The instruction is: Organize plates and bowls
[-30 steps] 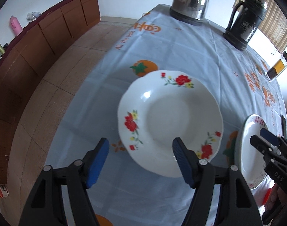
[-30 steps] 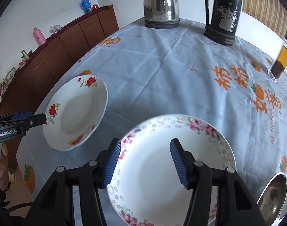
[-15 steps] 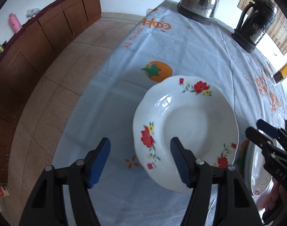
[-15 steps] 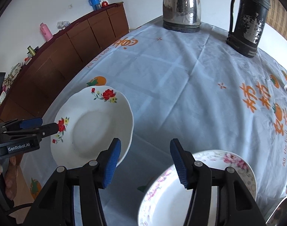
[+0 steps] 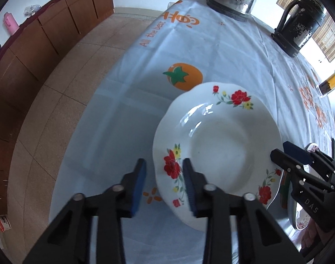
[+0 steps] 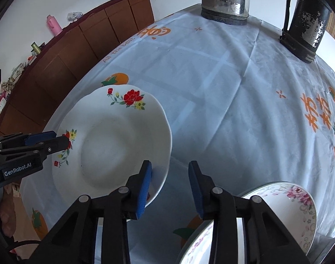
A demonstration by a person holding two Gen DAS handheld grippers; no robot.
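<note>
A white deep plate with red flowers (image 5: 220, 154) (image 6: 114, 145) lies on the blue tablecloth. My left gripper (image 5: 164, 161) (image 6: 59, 137) straddles its left rim, one finger over the plate and one outside. Its jaws are closing and a gap still shows at the pads. My right gripper (image 6: 170, 162) (image 5: 280, 149) straddles the opposite rim the same way. Its jaws are closing too, with the pads clear of the rim. A second plate with pink flowers (image 6: 297, 200) (image 5: 299, 222) sits at the lower right, partly hidden by the right gripper.
A steel kettle (image 6: 225, 2) and a black thermos jug (image 6: 306, 22) stand at the far side of the table. A glass jar (image 5: 330, 81) is at the right edge. The table's left edge (image 5: 106, 101) drops to a tiled floor, with a brown sideboard (image 5: 35, 44) beyond.
Both grippers have come in over the red-flowered plate's opposite rims and their jaws have narrowed. The right gripper left the pink-flowered plate and shifted toward the left one.
</note>
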